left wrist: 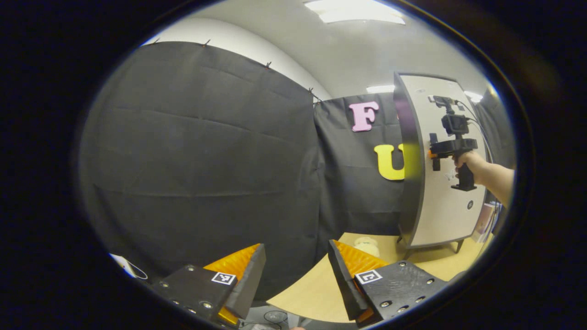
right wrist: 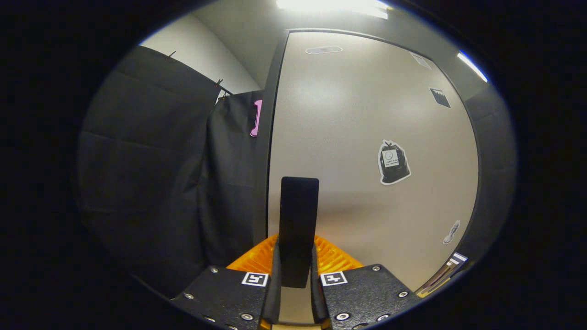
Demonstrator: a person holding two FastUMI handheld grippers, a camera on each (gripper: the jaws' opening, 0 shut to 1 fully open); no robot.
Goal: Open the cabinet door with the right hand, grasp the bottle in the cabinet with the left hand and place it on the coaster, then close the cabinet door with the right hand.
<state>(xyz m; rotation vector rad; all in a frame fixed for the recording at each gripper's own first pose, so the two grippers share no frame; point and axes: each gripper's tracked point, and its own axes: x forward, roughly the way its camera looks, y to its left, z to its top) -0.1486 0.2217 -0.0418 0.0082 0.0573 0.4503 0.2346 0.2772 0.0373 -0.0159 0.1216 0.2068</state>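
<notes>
— While my right gripper (right wrist: 293, 270) has its jaws pinched narrow on the dark upright handle (right wrist: 299, 220) of the cabinet door (right wrist: 367, 137), how does the pull look to you?

— I'd judge the door stiff and light, a flat pale panel. I hold the handle low, near its bottom end. From the left gripper view I see that same gripper (left wrist: 451, 146), in a hand (left wrist: 467, 161), against the door (left wrist: 440, 183) far on the right.

— And your left gripper (left wrist: 296, 275)?

— Jaws wide, holding nothing, near the front edge of the wooden table (left wrist: 316, 293), well apart from the cabinet.

— Where's the bottle?

— I can't see inside the cabinet, so I cannot tell. A small pale thing (left wrist: 367, 245) sits on the table by the cabinet's foot; too small to name.

— Plan for the bottle?

— I'd guess it smooth and slippery, maybe easy to tip. I'd take it around the middle of the body.
</notes>
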